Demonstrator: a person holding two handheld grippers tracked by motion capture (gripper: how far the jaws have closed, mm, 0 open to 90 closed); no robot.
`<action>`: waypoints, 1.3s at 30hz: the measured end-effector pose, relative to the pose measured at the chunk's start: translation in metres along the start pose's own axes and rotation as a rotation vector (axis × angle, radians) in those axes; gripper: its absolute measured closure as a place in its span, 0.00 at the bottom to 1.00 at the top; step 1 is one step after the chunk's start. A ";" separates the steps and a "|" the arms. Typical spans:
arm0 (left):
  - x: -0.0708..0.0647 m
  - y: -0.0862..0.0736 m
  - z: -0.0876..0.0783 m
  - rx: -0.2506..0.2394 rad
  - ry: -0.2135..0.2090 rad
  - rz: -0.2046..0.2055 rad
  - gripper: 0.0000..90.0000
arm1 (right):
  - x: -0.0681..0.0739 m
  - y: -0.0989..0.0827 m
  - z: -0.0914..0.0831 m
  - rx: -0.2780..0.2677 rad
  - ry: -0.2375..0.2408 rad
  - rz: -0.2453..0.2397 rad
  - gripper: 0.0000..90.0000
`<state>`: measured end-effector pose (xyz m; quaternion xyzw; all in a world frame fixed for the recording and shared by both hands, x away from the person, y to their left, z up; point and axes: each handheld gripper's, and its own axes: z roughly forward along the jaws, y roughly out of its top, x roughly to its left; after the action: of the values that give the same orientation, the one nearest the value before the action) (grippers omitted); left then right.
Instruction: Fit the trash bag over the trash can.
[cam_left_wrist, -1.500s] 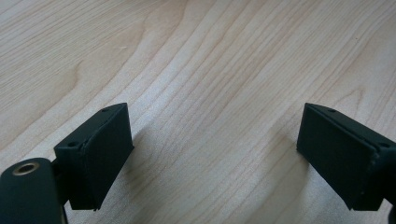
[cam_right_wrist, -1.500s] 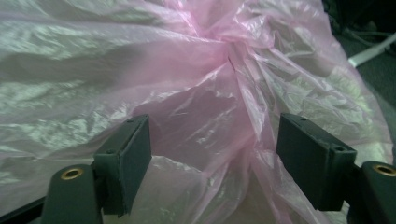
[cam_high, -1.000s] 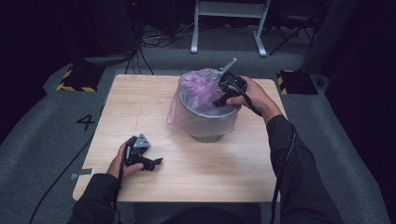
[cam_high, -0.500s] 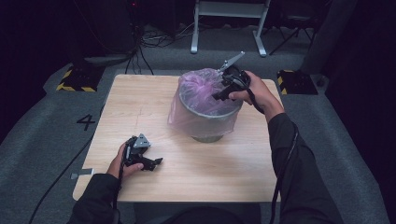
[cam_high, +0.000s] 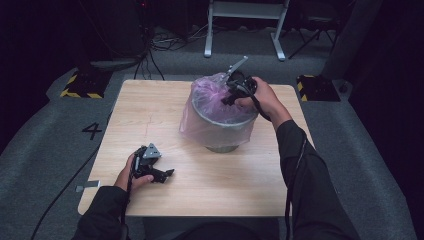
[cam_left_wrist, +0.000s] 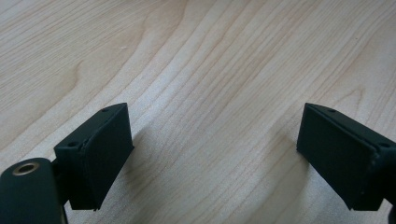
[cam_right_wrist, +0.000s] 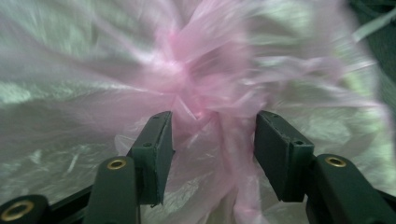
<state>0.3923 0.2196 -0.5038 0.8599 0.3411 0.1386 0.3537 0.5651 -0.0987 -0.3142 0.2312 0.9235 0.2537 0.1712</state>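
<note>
A grey metal bin (cam_high: 223, 134) stands right of the table's middle, lined with a pink plastic bag (cam_high: 209, 93) that drapes over its rim. My right gripper (cam_high: 231, 96) reaches over the bin's far right rim into the gathered plastic. In the right gripper view a bunched knot of the bag (cam_right_wrist: 189, 74) sits between the jaws of the right gripper (cam_right_wrist: 212, 149). These jaws have just been closing, and gaps still show beside the pads. My left gripper (cam_high: 166, 175) rests on the table near the front left. Its jaws stand wide over bare wood (cam_left_wrist: 212, 154).
The wooden table (cam_high: 150, 112) has free room to the left of and in front of the bin. Dark carpet surrounds it, with cables and a metal stand's legs (cam_high: 245, 30) beyond the far edge.
My right hand has shifted slightly over the bin's far rim. The left hand and its gripper have stayed in place.
</note>
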 end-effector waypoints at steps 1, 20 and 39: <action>0.000 0.000 0.000 0.000 -0.001 -0.001 0.12 | 0.003 0.002 0.003 0.045 -0.001 -0.023 0.51; 0.000 0.000 0.000 0.001 -0.001 0.000 0.12 | 0.020 0.011 0.016 0.187 -0.091 -0.163 0.29; 0.000 0.000 0.000 0.001 -0.001 0.000 0.12 | 0.020 -0.023 -0.047 -0.206 -0.007 -0.001 0.23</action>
<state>0.3923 0.2196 -0.5038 0.8600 0.3411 0.1379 0.3537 0.5203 -0.1238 -0.2928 0.2127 0.8921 0.3463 0.1973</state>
